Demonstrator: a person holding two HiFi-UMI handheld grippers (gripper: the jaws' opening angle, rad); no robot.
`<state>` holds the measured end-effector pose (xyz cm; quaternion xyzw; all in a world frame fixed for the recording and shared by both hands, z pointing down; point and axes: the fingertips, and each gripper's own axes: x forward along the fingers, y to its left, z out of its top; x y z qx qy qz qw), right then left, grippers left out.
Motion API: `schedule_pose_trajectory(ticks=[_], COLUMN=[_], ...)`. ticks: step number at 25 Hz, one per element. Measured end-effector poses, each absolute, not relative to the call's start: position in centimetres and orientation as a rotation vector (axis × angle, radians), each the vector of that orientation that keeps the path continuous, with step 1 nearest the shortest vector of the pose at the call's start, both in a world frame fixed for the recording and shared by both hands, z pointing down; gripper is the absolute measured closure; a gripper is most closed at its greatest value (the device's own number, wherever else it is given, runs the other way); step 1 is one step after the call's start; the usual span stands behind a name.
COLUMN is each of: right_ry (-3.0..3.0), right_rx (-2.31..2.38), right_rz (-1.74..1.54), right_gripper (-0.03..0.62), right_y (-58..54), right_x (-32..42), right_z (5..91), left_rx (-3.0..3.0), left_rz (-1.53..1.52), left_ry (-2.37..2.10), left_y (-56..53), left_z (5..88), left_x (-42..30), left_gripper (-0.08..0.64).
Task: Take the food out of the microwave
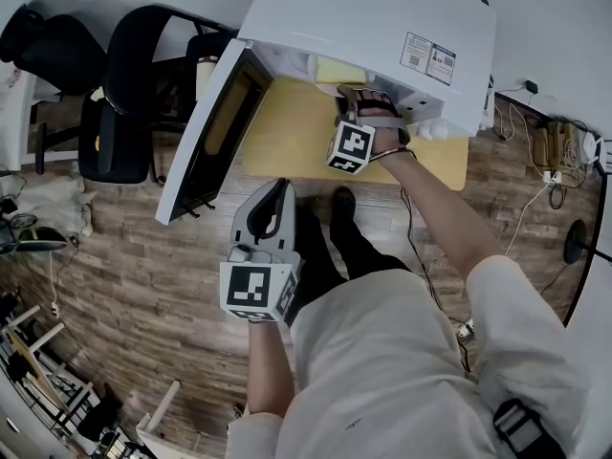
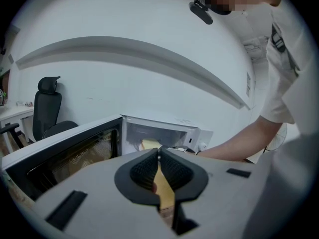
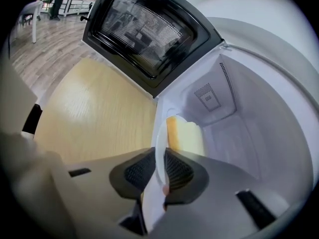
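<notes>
- The microwave (image 1: 368,27) was set on a yellow counter (image 1: 287,137), with its door (image 1: 206,132) swung wide open to the left in the head view.
- The food (image 3: 187,136) (a pale yellow slice with a darker orange edge) was seen inside the microwave cavity, resting on a white plate (image 3: 159,143).
- The plate was placed at the front of the cavity, with its near rim turned towards the opening.
- The right tongs (image 3: 160,166) were reached into the cavity and closed on that near rim, which was pinched between the two dark ribbed pads.
- The food itself was not touched by the pads; it was found just beyond them on the plate.
- The left tongs (image 2: 158,154) were held back from the microwave, above the wooden floor (image 1: 143,285) and in front of the counter edge.
- Their jaws were brought together at the tips, and nothing was gripped between them; only the counter was glimpsed through the slit lower down.
- The left tongs were pointed at the open cavity, where the food and the person's forearm could be made out.
- A black chair (image 1: 124,94) was stood to the left of the door, well apart from both tongs.
</notes>
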<state>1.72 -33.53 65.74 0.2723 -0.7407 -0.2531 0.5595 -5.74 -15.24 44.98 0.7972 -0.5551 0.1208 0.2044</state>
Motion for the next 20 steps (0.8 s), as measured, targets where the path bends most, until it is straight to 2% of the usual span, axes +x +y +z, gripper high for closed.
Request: schedule_pose_trajectory(ticks=[20], right_ry=[-1.659], right_rx=[0.687], right_rz=[-0.952], right_gripper=[0.58], right_y=[-33.5], right_x=[1.1], right_z=[62.7], left_rx=[2.163], left_rz=[0.351], left_ry=[-1.616], left_y=[-12.2], left_z=[45.1], left_x=[-6.1], left_gripper=[0.549])
